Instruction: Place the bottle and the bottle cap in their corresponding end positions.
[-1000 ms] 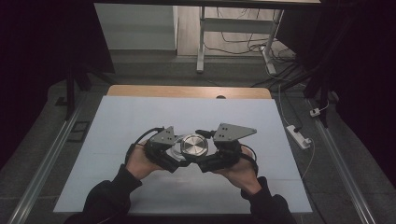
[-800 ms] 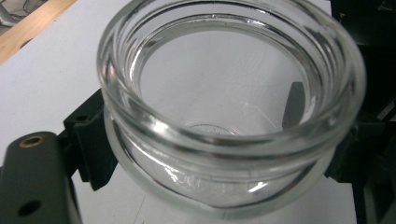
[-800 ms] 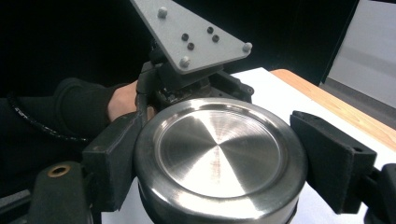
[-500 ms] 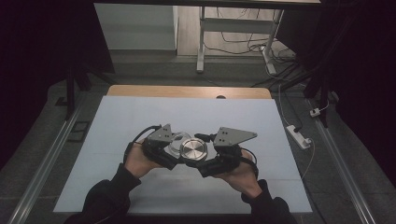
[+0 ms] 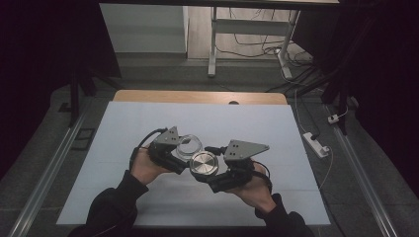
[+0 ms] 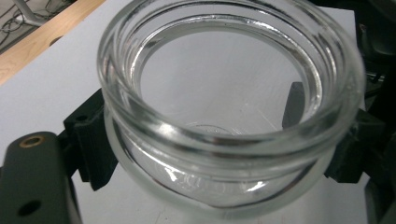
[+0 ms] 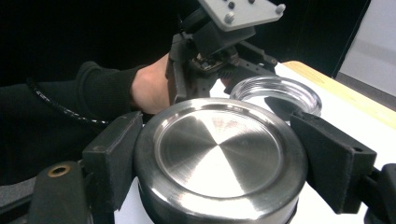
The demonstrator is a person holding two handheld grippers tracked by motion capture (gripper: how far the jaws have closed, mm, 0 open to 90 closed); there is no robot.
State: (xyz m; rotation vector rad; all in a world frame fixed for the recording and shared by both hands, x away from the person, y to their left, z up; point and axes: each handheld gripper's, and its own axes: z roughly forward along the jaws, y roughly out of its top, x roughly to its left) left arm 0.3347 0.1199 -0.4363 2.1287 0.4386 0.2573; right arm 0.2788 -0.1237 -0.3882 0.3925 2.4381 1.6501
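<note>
- Your left gripper [image 5: 179, 149] has its jaws snug on both sides of the glass jar [image 6: 229, 107], mouth open and facing up.
- Your right gripper [image 5: 213, 174] is clamped across the steel lid [image 7: 219, 156], flat face up.
- Both sit mid-table [image 5: 296, 197], a bit toward the near edge.
- Key bit: lid sits just beside the jar, on its right and nearer you, rims almost touching. Looks like it's either just off or about to go on, can't say which.

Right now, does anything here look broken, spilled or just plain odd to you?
Nothing stands out. The left gripper clamps an open, empty glass jar, and the right gripper clamps its metal lid, held beside the jar rather than on it. Glass and lid look intact, and no spill shows on the white table.
</note>
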